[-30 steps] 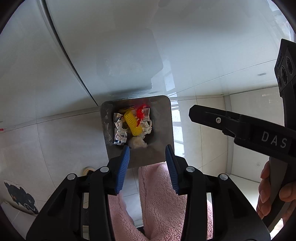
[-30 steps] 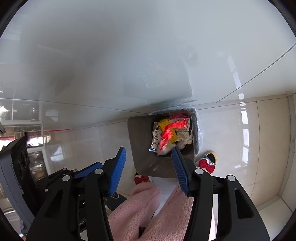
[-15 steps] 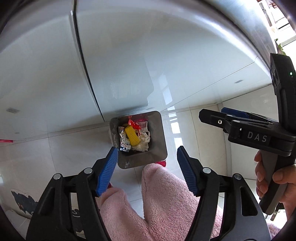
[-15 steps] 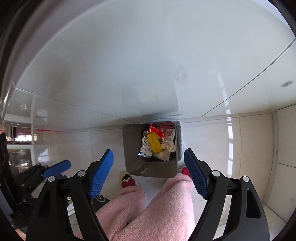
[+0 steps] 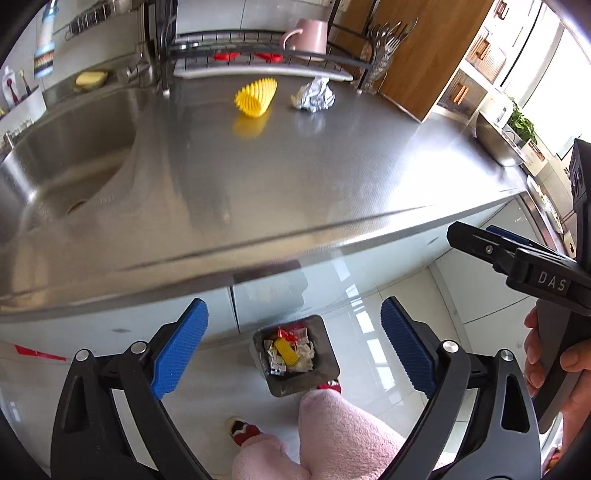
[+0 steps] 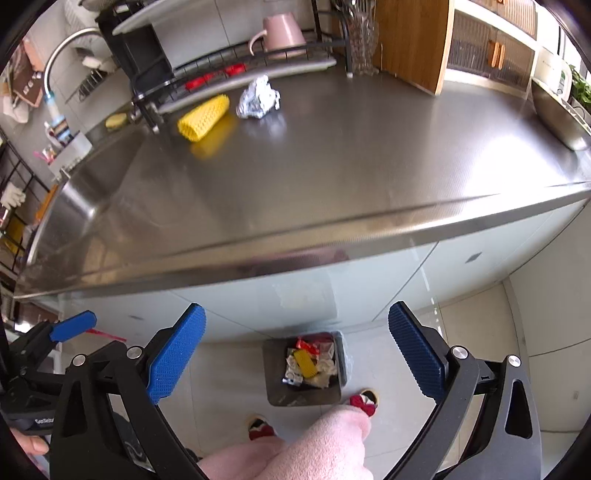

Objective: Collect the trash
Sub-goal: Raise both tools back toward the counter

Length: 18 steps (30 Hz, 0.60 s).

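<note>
Steel counter (image 5: 332, 177) ahead of both grippers, tiled floor (image 6: 480, 350) below.
Left gripper (image 5: 294, 345) and right gripper (image 6: 296, 349) just opened wide, empty; bin (image 5: 295, 382) beneath, foil ball (image 6: 258, 98) far ahead.

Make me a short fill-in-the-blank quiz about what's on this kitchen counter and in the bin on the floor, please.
1. The crumpled foil ball lies on the counter beside a ____ ribbed tube.
2. The bin stands on the ____.
3. The pink mug sits on the dish ____.
4. Both the left gripper and the right gripper hold ____.

Missing words: yellow; floor; rack; nothing
</note>
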Motion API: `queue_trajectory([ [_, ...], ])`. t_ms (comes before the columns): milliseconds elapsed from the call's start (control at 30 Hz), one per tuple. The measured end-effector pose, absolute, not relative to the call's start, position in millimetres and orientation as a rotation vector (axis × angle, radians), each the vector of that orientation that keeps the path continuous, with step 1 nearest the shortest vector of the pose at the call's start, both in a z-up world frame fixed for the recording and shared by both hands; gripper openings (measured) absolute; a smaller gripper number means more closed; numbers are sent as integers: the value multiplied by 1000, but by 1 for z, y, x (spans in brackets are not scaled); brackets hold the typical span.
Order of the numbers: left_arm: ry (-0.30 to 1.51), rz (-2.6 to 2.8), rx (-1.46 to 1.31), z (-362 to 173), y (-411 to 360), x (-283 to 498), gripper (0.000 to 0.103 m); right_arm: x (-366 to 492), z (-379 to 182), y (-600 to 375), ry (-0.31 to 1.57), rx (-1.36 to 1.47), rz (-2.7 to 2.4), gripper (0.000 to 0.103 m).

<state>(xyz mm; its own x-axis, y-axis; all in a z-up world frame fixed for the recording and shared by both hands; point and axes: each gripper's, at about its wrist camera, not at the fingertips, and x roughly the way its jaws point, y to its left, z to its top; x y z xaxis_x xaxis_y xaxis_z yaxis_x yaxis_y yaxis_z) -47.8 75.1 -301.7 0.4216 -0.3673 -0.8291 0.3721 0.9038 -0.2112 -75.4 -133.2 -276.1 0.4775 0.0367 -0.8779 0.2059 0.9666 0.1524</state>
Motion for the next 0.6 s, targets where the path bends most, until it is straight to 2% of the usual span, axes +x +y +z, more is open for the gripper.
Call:
queue_trajectory([
  [233, 938, -400, -43, -264, 73, -3, 92, -27, -226, -143, 956, 279, -51, 100],
  [600, 880, -337, -50, -263, 60, 92, 91, 85, -235, -176, 952, 287, 18, 100],
])
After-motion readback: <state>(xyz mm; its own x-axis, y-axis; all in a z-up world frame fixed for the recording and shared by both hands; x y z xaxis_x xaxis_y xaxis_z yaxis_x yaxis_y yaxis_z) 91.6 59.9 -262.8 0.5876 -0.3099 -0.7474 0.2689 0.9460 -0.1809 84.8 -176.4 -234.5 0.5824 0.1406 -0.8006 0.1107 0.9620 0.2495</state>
